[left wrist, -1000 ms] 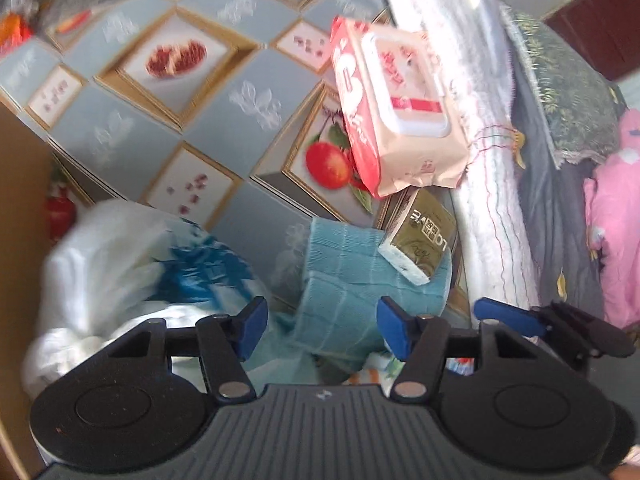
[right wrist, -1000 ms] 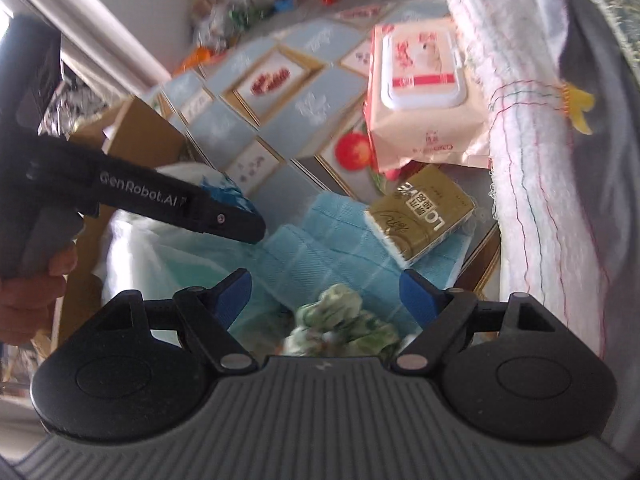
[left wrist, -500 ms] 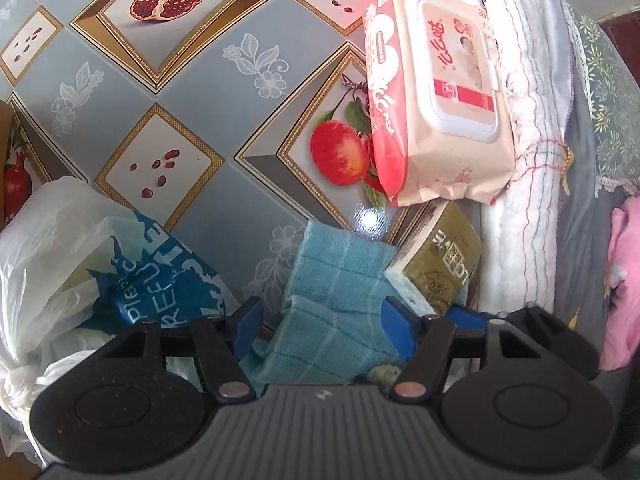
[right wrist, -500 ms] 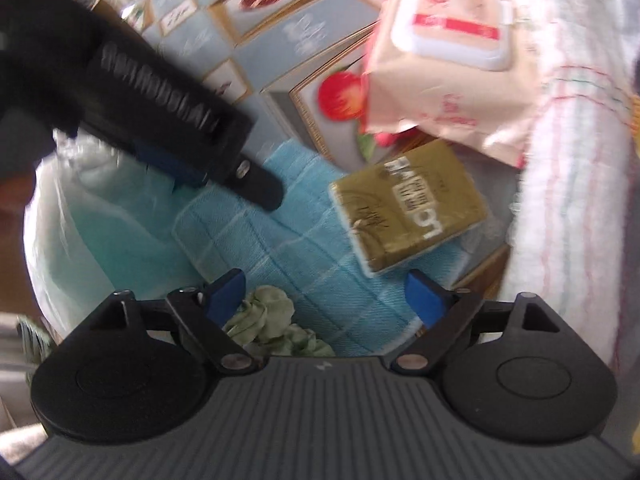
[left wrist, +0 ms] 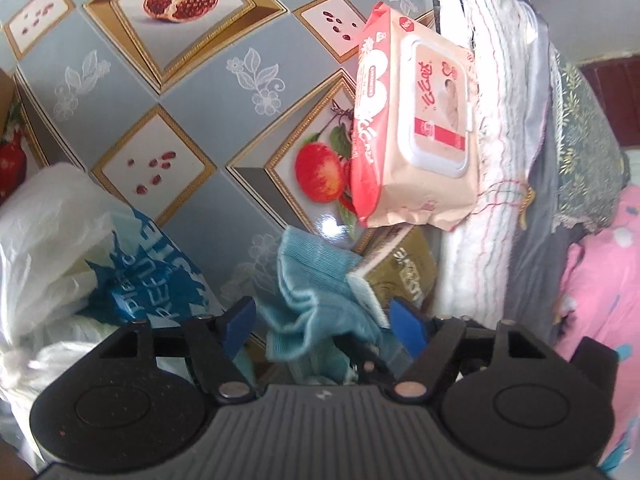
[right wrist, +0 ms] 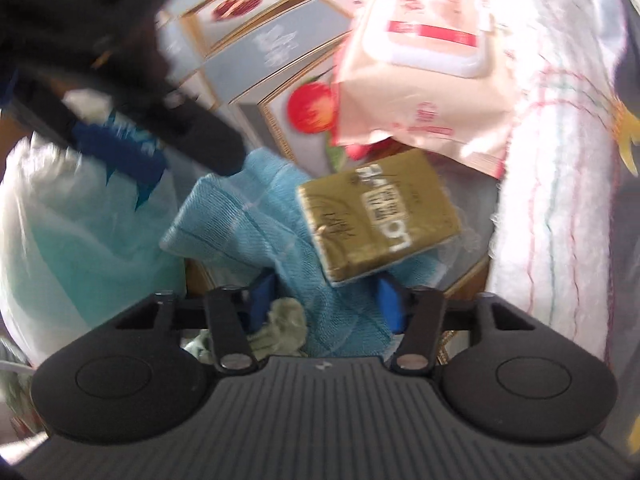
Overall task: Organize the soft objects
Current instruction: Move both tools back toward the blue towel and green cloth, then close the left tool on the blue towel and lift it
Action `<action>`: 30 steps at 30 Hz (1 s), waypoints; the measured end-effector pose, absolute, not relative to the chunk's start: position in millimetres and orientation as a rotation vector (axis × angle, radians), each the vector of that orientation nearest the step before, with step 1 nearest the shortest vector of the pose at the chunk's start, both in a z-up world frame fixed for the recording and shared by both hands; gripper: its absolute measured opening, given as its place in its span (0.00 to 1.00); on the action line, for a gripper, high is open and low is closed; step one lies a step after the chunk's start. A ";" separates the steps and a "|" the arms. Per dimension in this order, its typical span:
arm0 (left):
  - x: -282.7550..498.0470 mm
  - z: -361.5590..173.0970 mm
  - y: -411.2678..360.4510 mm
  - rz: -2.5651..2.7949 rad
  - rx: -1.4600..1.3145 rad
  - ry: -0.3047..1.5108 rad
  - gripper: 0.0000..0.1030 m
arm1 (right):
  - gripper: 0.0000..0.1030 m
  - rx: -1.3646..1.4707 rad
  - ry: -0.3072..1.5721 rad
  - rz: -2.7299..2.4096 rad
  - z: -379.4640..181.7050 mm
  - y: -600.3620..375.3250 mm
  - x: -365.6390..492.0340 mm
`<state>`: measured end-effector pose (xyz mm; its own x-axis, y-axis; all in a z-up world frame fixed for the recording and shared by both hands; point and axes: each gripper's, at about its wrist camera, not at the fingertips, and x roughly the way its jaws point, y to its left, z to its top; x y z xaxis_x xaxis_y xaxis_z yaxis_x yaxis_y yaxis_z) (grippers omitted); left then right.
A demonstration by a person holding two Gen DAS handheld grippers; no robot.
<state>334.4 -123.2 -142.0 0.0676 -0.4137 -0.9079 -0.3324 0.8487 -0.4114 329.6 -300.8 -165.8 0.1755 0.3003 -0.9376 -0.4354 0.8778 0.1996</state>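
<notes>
A light blue towel (left wrist: 312,280) lies bunched on the patterned tablecloth (left wrist: 200,120). A gold tissue pack (right wrist: 376,220) rests tilted on it. My right gripper (right wrist: 326,302) points down and its jaws are closing, with a fold of the blue towel (right wrist: 240,220) pinched between the blue pads. A green cloth (right wrist: 284,324) sits just under its left finger. My left gripper (left wrist: 322,324) hovers over the same towel. Its jaws are opening and the towel lies between the pads, untouched by them. In the right wrist view the left gripper's finger (right wrist: 192,136) shows as a dark blur.
A pink-and-red wet wipes pack (left wrist: 416,132) lies beyond the tissue pack (left wrist: 408,276). A white plastic bag with blue print (left wrist: 60,240) bulges at the left. A folded white blanket (left wrist: 496,160), dark fabric and pink fabric (left wrist: 600,280) crowd the right side.
The right jaws have closed from wide apart onto the blue towel, which now bunches up and tips the tissue pack. The left gripper has dropped closer and its jaws stand wider.
</notes>
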 end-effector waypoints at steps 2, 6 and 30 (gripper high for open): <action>335.8 -144.1 -123.9 -0.071 -0.640 1.534 0.76 | 0.37 -0.018 1.306 0.498 -165.9 -311.8 332.6; 339.0 -148.8 -130.4 -0.080 -0.641 1.536 0.76 | 0.20 0.220 1.323 0.493 -162.3 -333.3 334.2; 345.9 -176.6 -159.0 -0.067 -0.557 1.546 0.17 | 0.27 -0.019 1.187 0.555 -176.7 -308.5 311.7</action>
<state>345.9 -159.0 -176.6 0.0492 -0.3825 -0.9227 -0.3010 0.8751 -0.3788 311.7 -308.5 -176.7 0.2577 0.3995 -0.8798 -0.4195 0.8665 0.2706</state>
